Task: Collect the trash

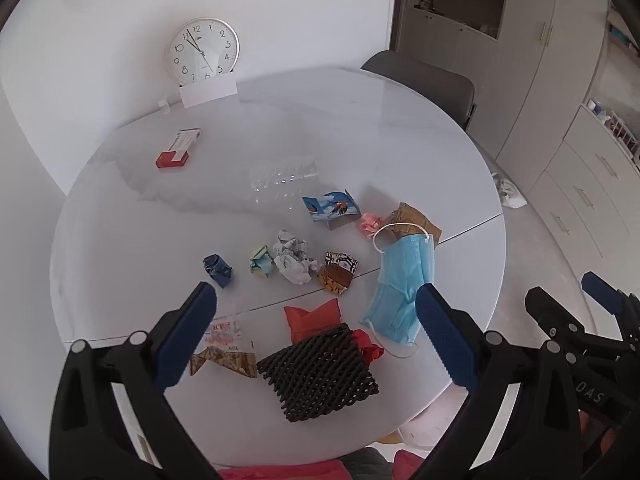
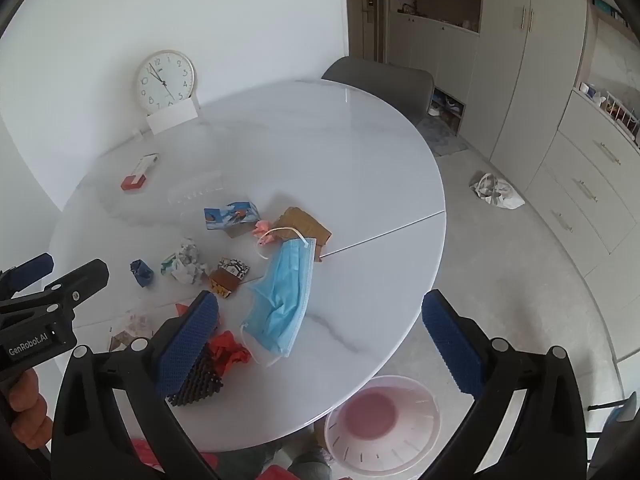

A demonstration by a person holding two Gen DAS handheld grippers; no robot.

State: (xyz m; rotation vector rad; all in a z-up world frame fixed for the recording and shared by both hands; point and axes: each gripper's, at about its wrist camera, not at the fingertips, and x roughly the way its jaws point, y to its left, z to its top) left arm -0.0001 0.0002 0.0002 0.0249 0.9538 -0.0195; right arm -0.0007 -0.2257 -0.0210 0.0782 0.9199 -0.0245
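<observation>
A round white worktop (image 1: 360, 120) carries the trash, all of it loose on the near half: one blue face mask (image 1: 402, 284), one black mesh sleeve (image 1: 320, 376) lying over one crumpled red wrapper (image 1: 314, 314), one crumpled white paper ball (image 1: 292, 258), one dark blue wad (image 1: 218, 270), one small green-and-yellow wad (image 1: 262, 266), one brown patterned packet (image 1: 338, 272), one opened blue box with a bird picture (image 1: 332, 208), one pink scrap (image 1: 370, 224), one piece of brown cardboard (image 1: 416, 220), one clear plastic tray (image 1: 286, 176) and one flat printed wrapper (image 1: 224, 330) at the near edge. One red-and-white box (image 1: 178, 148) lies apart toward the far side, and one wall clock (image 1: 202, 50) leans behind a white card. Both sets of tongs, the left tongs (image 1: 316, 334) and the right tongs (image 2: 320, 344), hang above the worktop with their blue pads spread wide apart and nothing between them. Only the right wrist view shows the one pink basket (image 2: 382, 426) on the floor below the worktop's near edge, the white bag (image 2: 498, 192) on the floor fully, and a hand (image 2: 28, 412) on the left handle, which reads "GenRobot.AI". Only the left wrist view shows the letters "DAS" on the other handle. One grey chair (image 2: 384, 80) stands behind the worktop.
</observation>
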